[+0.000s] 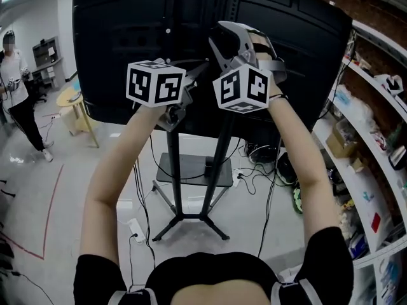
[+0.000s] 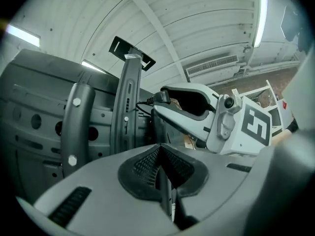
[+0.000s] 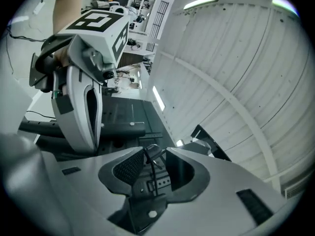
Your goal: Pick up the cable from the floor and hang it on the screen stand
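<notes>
I hold both grippers high against the back of the big black screen on its wheeled stand. A thin black cable runs through the gap of my right gripper. Its jaws stand apart, with neither pad pressing on the cable. From the left gripper view the same cable reaches the right gripper's tip beside the upright mounting bracket. My left gripper is shut, and nothing shows between its pads. Its marker cube sits just left of the right one.
A person stands at the far left near a small round table. Cluttered shelves line the right side. A power strip and loose cables lie on the floor around the stand's legs.
</notes>
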Demonstrator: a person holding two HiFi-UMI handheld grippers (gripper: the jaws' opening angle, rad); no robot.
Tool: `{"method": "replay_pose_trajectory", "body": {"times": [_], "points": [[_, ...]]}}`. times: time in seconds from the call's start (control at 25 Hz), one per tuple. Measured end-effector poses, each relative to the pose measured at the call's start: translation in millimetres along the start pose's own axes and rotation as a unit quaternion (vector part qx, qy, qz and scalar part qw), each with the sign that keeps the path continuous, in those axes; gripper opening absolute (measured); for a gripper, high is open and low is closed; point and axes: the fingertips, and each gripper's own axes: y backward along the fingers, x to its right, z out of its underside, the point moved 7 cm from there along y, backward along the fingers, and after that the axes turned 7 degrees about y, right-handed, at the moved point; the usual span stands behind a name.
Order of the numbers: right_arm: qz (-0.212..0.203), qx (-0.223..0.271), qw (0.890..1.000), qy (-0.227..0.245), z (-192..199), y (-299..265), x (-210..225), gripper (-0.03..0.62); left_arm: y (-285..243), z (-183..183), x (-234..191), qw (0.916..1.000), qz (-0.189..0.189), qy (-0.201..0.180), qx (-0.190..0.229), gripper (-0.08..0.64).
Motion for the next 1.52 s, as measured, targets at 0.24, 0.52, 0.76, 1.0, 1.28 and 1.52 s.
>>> {"method": "replay_pose_trajectory", "body": {"times": [0.24,0.52,0.76,1.0,1.28,1.52], "points": [[-0.004,-0.026,1.000,0.012,12,21,-50,0.156,14,40,1,0.9999,-0.009,0.007,-0.010,0.008],[-0.021,-0.046,0.999,0.005,28,43,-89,0.156,16,61,12,0.9996,-0.003,0.026,-0.012,0.008],[-0.051,-0.067,0.996,-0.042,44,54,-111,0.143,11,80,19,0.9989,0.004,0.040,-0.024,0.008],[-0.046,-0.059,0.994,-0.083,44,58,-118,0.143,5,92,22,0.9985,0.003,0.047,-0.029,0.008],[-0.044,-0.063,0.989,-0.124,44,64,-123,0.143,11,104,21,0.9982,-0.007,0.049,-0.034,0.008],[-0.046,-0.064,0.983,-0.165,43,85,-129,0.143,18,125,22,0.9972,-0.016,0.059,-0.042,0.008]]}}
